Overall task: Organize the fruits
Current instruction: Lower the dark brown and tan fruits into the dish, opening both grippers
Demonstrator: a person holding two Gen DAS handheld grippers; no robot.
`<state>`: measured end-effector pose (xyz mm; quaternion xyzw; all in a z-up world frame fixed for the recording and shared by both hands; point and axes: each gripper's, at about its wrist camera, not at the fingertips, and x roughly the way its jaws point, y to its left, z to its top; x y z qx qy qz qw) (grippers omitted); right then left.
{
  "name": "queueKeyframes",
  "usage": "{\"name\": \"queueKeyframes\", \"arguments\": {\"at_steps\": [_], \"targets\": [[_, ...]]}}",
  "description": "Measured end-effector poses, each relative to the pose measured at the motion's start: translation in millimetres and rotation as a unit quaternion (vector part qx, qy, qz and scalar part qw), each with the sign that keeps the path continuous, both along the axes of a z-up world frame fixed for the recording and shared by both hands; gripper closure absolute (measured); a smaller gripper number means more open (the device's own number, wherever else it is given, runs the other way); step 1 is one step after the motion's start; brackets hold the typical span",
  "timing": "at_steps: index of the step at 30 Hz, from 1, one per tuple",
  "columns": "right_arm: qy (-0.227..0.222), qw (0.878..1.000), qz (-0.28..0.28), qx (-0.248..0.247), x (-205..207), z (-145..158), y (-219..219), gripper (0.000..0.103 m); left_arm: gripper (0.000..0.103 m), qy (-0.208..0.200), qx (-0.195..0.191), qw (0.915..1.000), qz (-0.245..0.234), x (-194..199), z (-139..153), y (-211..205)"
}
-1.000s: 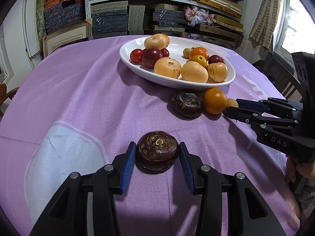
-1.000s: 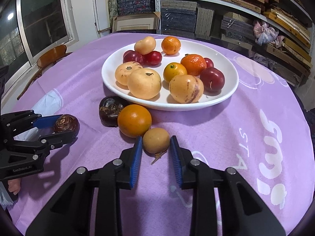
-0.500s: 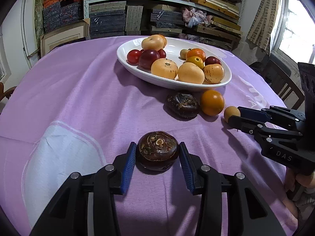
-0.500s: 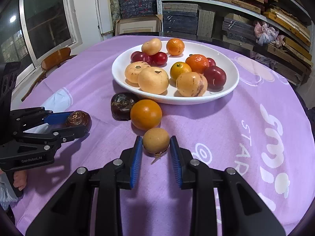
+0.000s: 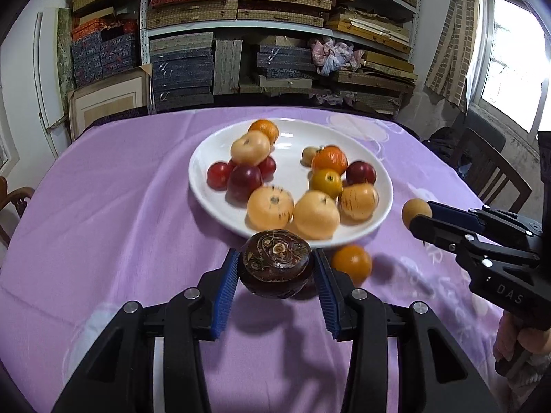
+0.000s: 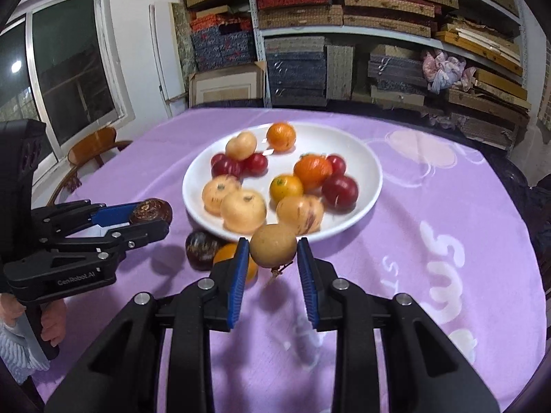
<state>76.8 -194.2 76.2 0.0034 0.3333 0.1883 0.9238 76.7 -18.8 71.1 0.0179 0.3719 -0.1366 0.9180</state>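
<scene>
A white plate [image 5: 206,158] [image 6: 373,179] with several orange, yellow and red fruits sits mid-table on the purple cloth. My left gripper [image 5: 275,270] [image 6: 151,218] is shut on a dark brown round fruit [image 5: 275,265] [image 6: 151,210], held above the cloth just in front of the plate. My right gripper [image 6: 272,253] [image 5: 418,213] is shut on a small tan round fruit [image 6: 272,245] [image 5: 416,210], lifted near the plate's right rim. An orange fruit [image 5: 351,263] [image 6: 225,253] and a second dark fruit [image 6: 201,249] lie on the cloth by the plate.
Shelves stacked with boxes [image 5: 275,34] stand behind the table. A wooden chair [image 5: 489,168] is at the right edge, another chair [image 6: 93,148] by the window. A hand [image 6: 51,323] holds the left gripper's handle.
Both grippers have risen off the cloth with their fruits and moved toward the plate. The dark fruit and the tan fruit no longer rest on the table.
</scene>
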Motion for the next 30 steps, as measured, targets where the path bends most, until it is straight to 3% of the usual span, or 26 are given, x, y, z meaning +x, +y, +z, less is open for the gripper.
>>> {"name": "queueKeyframes", "arguments": {"at_steps": [5, 9, 14, 18, 30], "targets": [[-0.016, 0.998, -0.041, 0.040, 51.9, 51.7, -22.2, 0.075, 0.059, -0.005, -0.005, 0.9999, -0.010, 42.8, 19.9, -28.1], [0.006, 0.996, -0.060, 0.060, 104.1, 62.9, -27.0, 0.075, 0.059, 0.009, 0.006, 0.9998, -0.016, 70.6, 11.1, -51.2], [0.065, 0.993, -0.071, 0.071, 168.8, 41.3, -20.5, 0.075, 0.059, 0.029, 0.026, 0.9990, -0.022, 95.4, -8.8, -66.8], [0.092, 0.992, -0.069, 0.047, 199.2, 13.2, -3.0, 0.075, 0.059, 0.028, 0.022, 0.9991, -0.021, 108.0, -14.7, -61.3], [0.124, 0.990, -0.063, 0.002, 232.8, -28.6, 26.9, 0.075, 0.059, 0.043, 0.010, 0.9990, 0.010, 130.6, -20.7, -38.4]]}}
